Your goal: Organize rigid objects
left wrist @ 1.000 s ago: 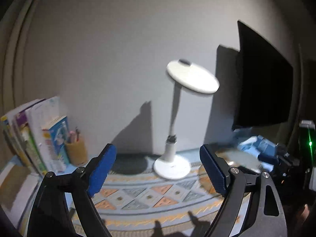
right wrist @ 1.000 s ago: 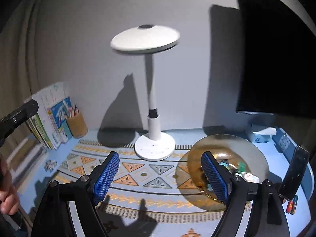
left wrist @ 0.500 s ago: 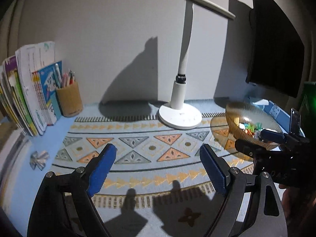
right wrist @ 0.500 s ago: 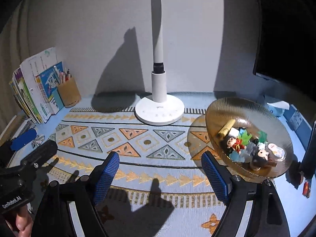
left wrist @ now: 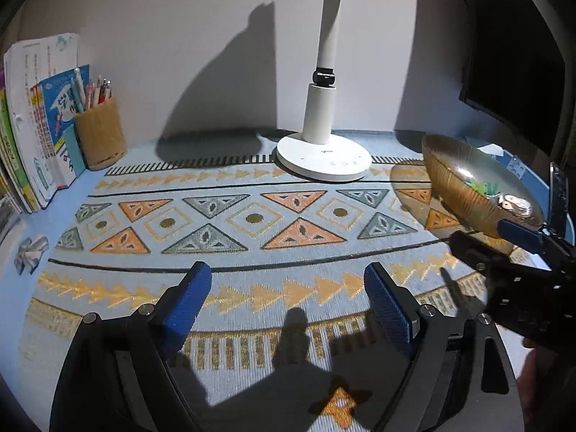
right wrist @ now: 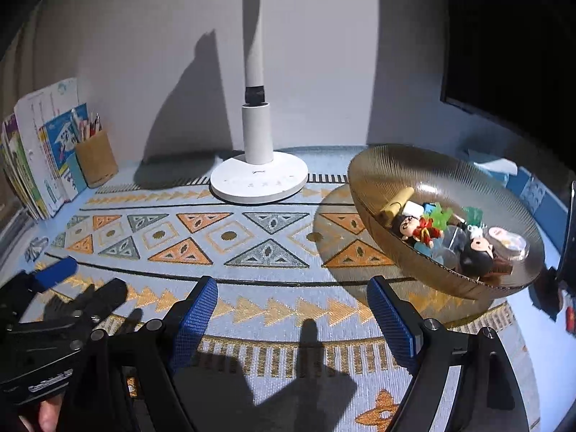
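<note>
Currently both empty: left gripper [left wrist: 288, 298] and right gripper [right wrist: 293, 309] spread wide above mat [right wrist: 252, 252]. Small toys [right wrist: 450, 237] heaped in amber bowl [right wrist: 396, 165], right side. Probably light, hard, slick; best pinched across figurine [right wrist: 417, 230] body. Bowl likely fragile.

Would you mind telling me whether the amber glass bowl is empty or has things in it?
It has things in it: the amber glass bowl holds a heap of small toys, including two figurines, in its lower right part.
</note>
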